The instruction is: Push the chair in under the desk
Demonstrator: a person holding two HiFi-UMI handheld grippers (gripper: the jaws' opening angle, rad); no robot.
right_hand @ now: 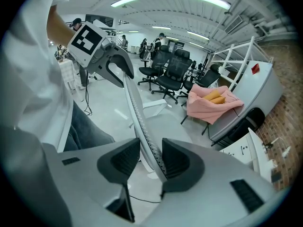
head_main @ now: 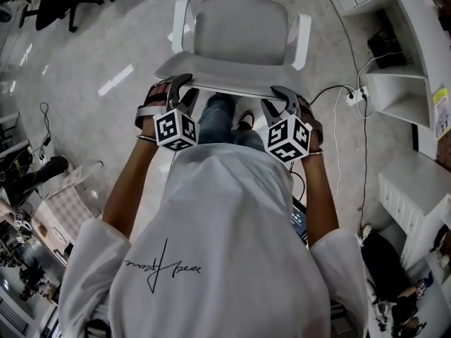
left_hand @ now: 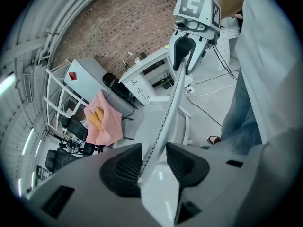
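A white office chair (head_main: 239,30) stands on the floor in front of me, seen from above in the head view. Both grippers sit on its backrest's top rim (head_main: 225,84). My left gripper (head_main: 180,94) straddles the rim near its left end, and the rim (left_hand: 173,103) runs between that gripper's (left_hand: 152,155) pads and touches them. At the right end, my right gripper (head_main: 282,101) does the same. In its own view (right_hand: 150,150) the mesh-edged rim (right_hand: 135,108) lies against the pads. The white desk (head_main: 412,108) is at the right.
Cables and a power strip (head_main: 356,96) lie on the floor between chair and desk. A white drawer unit (head_main: 405,196) stands nearer on the right. Black office chairs (right_hand: 170,74) and a pink cloth (right_hand: 213,103) over a seat are beyond. A person's legs (head_main: 218,122) stand behind the backrest.
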